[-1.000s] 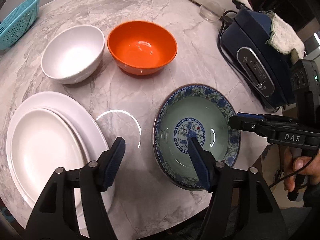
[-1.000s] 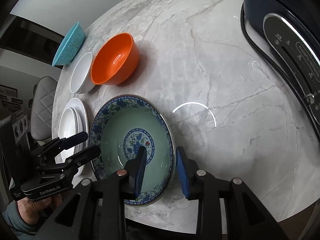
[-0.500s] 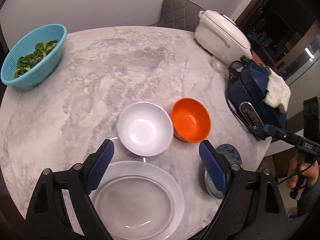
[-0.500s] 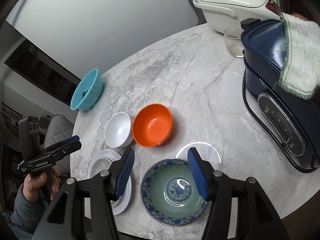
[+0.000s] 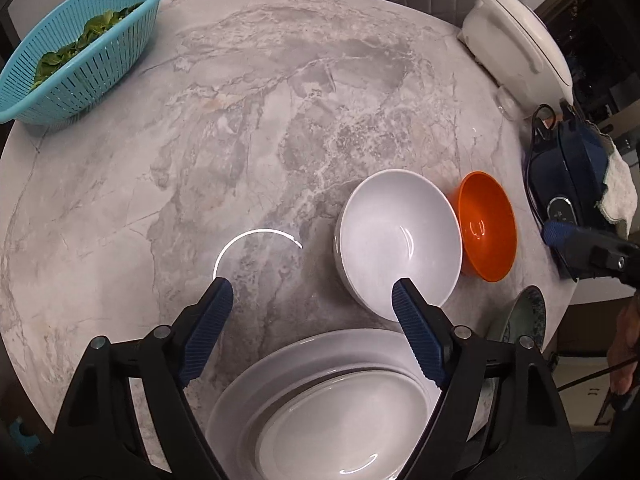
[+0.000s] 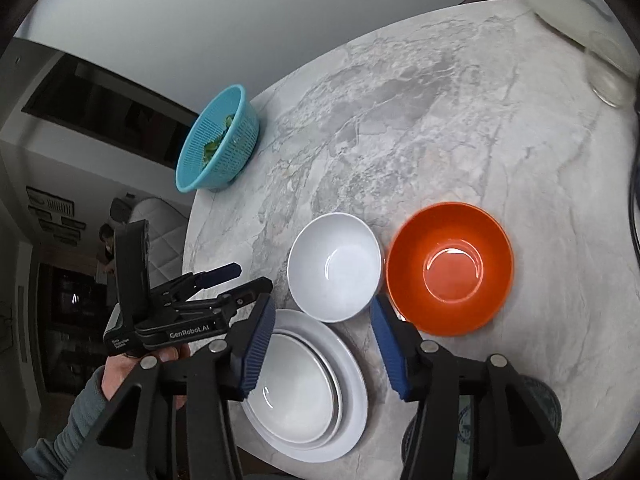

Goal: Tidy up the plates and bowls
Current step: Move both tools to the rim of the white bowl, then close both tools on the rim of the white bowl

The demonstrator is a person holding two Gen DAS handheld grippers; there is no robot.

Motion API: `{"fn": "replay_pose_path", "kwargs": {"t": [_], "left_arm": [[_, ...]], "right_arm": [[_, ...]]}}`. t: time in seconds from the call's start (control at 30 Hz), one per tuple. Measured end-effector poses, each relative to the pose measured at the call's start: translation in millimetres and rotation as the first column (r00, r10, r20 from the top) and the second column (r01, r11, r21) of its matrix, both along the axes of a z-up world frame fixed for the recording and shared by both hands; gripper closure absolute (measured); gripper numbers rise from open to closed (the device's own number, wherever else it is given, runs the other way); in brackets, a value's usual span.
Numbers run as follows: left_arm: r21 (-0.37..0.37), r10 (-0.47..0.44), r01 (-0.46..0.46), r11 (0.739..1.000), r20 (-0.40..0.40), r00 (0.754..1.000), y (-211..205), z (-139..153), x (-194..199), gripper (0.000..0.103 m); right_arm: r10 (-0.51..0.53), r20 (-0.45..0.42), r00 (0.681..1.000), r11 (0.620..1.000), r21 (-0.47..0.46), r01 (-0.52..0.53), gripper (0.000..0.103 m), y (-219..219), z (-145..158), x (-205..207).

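- Two grippers are shown above a round marble table point(image 5: 280, 120); the left gripper point(image 5: 312, 308) and the right gripper point(image 6: 322, 334) are both held with fingers wide apart, nothing between them.
- Two white plates point(image 6: 308, 384) are seen nested at the near edge; a white bowl point(image 6: 334, 266) stands just beyond them, touching or almost touching an orange bowl point(image 6: 450, 268).
- A patterned bowl point(image 5: 524, 320) is glimpsed at the table's near right edge, largely hidden behind the right gripper's frame in the right wrist view.
- The step in hand is judged to be a first grasp, probably of the white bowl for nesting.
- For a sound grasp, the rim should be straddled by one finger inside and one outside, away from the orange bowl, and closed gently, since glazed ware is likely to slip.
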State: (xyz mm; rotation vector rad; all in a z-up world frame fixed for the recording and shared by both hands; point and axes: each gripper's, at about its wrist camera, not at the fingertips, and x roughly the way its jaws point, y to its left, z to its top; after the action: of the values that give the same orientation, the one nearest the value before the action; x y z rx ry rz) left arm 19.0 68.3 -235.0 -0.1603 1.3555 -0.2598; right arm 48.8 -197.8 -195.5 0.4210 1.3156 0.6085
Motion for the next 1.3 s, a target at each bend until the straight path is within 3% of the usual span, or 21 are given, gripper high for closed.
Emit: {"fn": "replay_pose_path", "kwargs": {"t": [0.17, 0.37, 0.63, 0.8, 1.2, 1.3], "left_arm": [[-0.010, 0.014, -0.014, 1.000, -0.046, 0.999, -5.8, -24.8, 5.1, 0.047], [-0.031, 0.002, -0.004, 1.000, -0.066, 0.998, -11.8, -38.7, 10.1, 0.052], [-0.068, -0.012, 0.005, 0.998, -0.097, 0.995, -18.3, -51.2, 19.0, 0.059], [-0.087, -0.030, 0.021, 0.996, -0.103, 0.994, -23.8, -55.5, 24.3, 0.070], [-0.070, -0.028, 0.017, 0.997, -0.149, 0.989, -24.7, -66.1, 31.8, 0.071], [-0.089, -0.033, 0.020, 0.996, -0.151, 0.988, -24.3, -66.7, 31.7, 0.085]], "right_arm": [[0.170, 0.016, 0.985, 0.981, -0.098, -0.168, 0.058, 41.2, -11.5, 34.8], [0.295, -0.021, 0.955, 0.931, -0.217, -0.293, 0.064, 62.5, -36.0, 66.1], [0.365, -0.086, 0.927, 0.892, -0.254, -0.374, 0.066, 73.9, -55.5, 77.0], [0.398, -0.120, 0.910, 0.866, -0.278, -0.416, 0.069, 83.8, -66.3, 77.9], [0.409, -0.191, 0.892, 0.836, -0.313, -0.451, 0.072, 92.1, -87.1, 80.2], [0.429, -0.206, 0.879, 0.822, -0.313, -0.475, 0.084, 98.3, -91.4, 78.6]]}}
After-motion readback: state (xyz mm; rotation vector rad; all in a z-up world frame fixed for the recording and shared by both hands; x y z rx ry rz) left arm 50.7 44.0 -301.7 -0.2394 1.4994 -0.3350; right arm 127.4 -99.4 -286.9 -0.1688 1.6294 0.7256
